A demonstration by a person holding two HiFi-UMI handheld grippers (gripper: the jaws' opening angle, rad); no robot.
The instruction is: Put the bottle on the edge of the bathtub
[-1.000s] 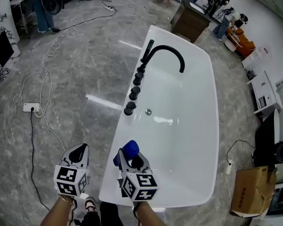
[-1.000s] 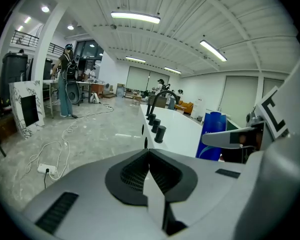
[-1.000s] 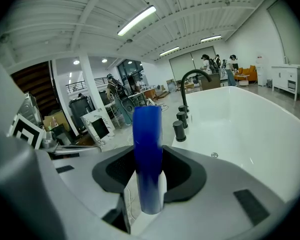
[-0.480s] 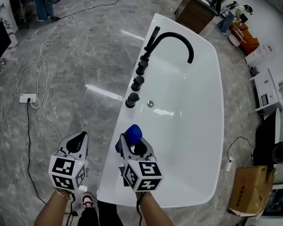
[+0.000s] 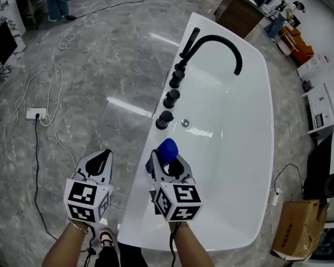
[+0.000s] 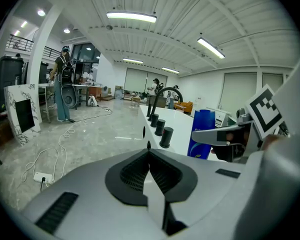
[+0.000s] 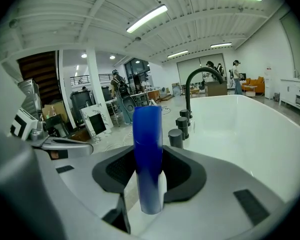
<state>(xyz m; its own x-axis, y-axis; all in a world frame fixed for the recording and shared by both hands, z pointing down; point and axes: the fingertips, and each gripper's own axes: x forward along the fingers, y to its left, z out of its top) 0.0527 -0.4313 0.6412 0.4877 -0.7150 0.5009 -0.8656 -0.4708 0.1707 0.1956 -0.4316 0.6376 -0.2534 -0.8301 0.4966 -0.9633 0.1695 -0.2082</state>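
Right gripper (image 5: 168,163): clamped on upright blue bottle (image 5: 167,149), over bathtub (image 5: 134,196) rim. Left gripper (image 5: 103,159): jaws together, empty.

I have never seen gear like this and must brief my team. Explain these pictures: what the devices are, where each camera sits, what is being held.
There is no robot here. A person holds a hand-worked two-jaw gripper in each hand, and the marker cubes are part of the grippers. The head view comes from a camera on the person's head, looking down at a white bathtub on a grey floor. The tub has a black tap and round knobs along its rim. The other two pictures come from cameras riding on each gripper, looking along its jaws. The left gripper is shut and empty. The right gripper is clamped on an upright blue bottle, held near the tub's left rim.
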